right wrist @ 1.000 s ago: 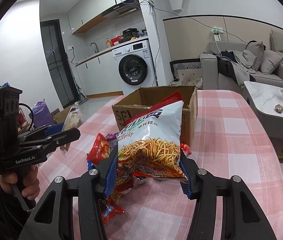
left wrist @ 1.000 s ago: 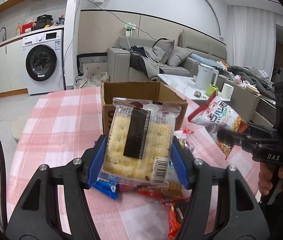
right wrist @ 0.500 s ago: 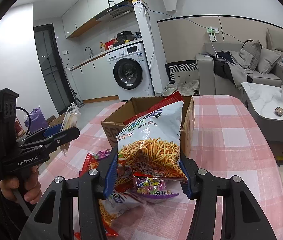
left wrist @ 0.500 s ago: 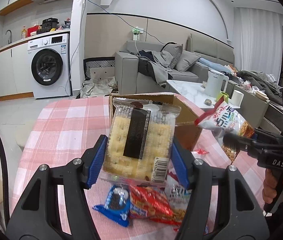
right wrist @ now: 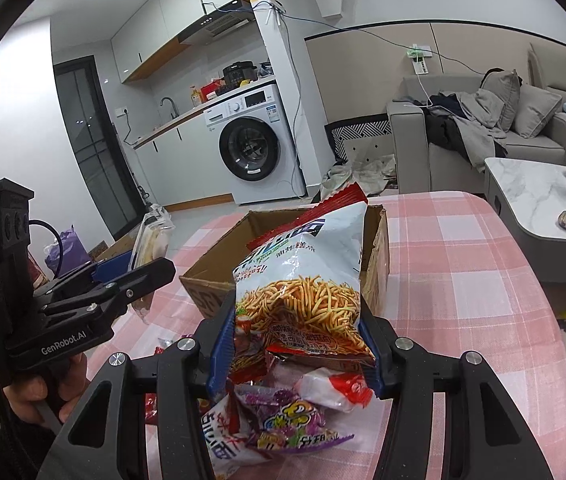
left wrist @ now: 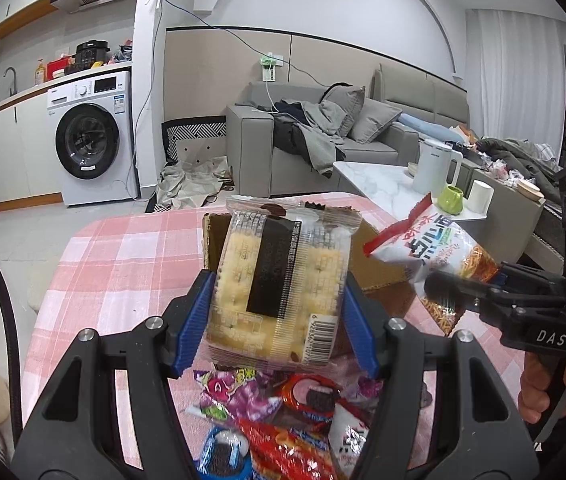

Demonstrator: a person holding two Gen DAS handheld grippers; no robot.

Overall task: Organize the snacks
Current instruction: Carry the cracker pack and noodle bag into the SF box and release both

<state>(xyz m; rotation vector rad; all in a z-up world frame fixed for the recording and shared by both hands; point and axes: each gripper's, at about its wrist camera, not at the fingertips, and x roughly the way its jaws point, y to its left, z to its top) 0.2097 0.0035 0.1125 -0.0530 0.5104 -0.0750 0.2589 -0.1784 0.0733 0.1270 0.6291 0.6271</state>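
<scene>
Now I'm holding both jaws clamped: left gripper [left wrist: 277,322] gripping cracker pack [left wrist: 279,288], right gripper [right wrist: 295,344] gripping noodle-snack bag [right wrist: 303,276], both above cardboard box [right wrist: 219,280] mid-table; lowering inside before releasing.

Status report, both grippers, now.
Left gripper shut on cracker pack, held above the table. Right gripper shut on noodle snack bag. Cardboard box open ahead. Loose snacks piled below; path unobstructed.

A home, probably an open-plan flat: washing machine [left wrist: 87,140], sofa [left wrist: 323,148], kitchen counter [right wrist: 187,120].
</scene>
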